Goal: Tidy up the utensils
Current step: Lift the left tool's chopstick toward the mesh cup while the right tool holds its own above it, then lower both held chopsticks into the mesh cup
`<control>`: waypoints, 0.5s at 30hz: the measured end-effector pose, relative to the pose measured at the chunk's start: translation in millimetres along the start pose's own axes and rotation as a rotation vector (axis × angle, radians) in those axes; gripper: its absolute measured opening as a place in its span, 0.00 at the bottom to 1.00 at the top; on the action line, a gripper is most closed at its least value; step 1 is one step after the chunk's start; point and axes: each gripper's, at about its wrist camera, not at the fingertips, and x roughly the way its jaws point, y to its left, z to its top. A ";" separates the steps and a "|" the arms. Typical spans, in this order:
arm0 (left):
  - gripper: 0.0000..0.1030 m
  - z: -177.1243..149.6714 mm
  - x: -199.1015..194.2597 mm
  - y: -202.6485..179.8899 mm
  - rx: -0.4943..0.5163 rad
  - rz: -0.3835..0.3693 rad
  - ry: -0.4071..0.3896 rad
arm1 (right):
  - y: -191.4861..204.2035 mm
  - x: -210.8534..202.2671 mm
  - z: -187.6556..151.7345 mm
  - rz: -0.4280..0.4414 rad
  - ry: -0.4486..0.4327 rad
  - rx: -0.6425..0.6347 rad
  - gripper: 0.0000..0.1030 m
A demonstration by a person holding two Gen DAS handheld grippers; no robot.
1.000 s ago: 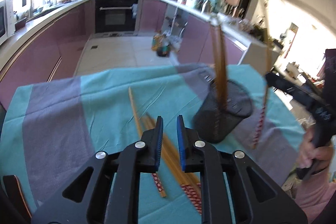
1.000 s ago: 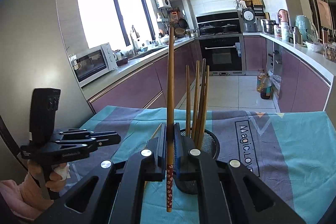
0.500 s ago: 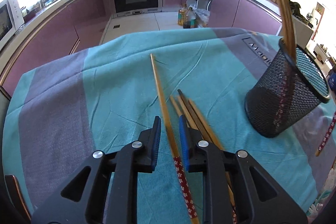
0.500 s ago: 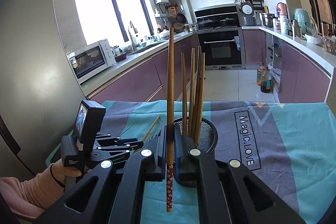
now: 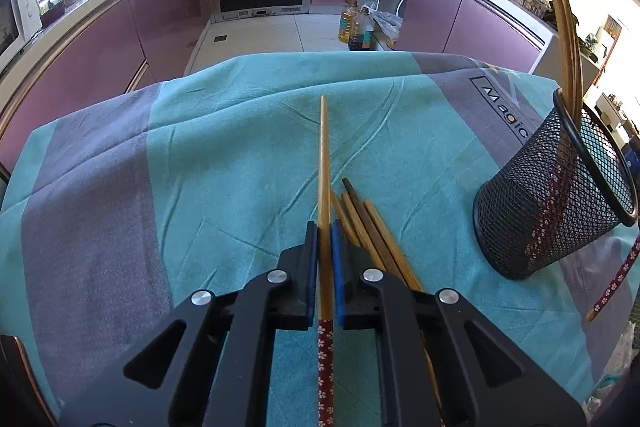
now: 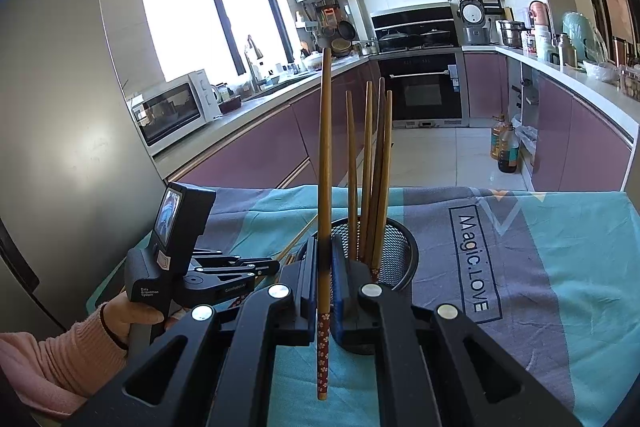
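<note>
The teal-and-grey tablecloth (image 6: 560, 267) carried "Magic.LOVE" in a box, at two o'clock from the mesh holder (image 6: 396, 259). The left gripper (image 6: 276, 267) handle read "Data Acquisition System".

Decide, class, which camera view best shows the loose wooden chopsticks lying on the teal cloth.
The left wrist view: the loose wooden chopsticks lie fanned on the teal cloth, just right of the left tool. The right wrist view shows only slivers of them behind that tool.
</note>
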 end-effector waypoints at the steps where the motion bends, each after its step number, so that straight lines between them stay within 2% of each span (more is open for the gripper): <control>1: 0.07 -0.5 -4.3 0.9 -0.004 -0.008 -0.008 | 0.0 -1.0 0.5 -0.001 -0.004 -0.001 0.06; 6: 0.07 -5.6 -34.3 6.2 -0.022 -0.076 -0.051 | -1.8 -6.9 3.6 -0.007 -0.023 -0.004 0.06; 15: 0.07 -5.5 -108.2 10.0 -0.029 -0.191 -0.180 | -6.7 -16.7 16.2 -0.009 -0.071 -0.003 0.06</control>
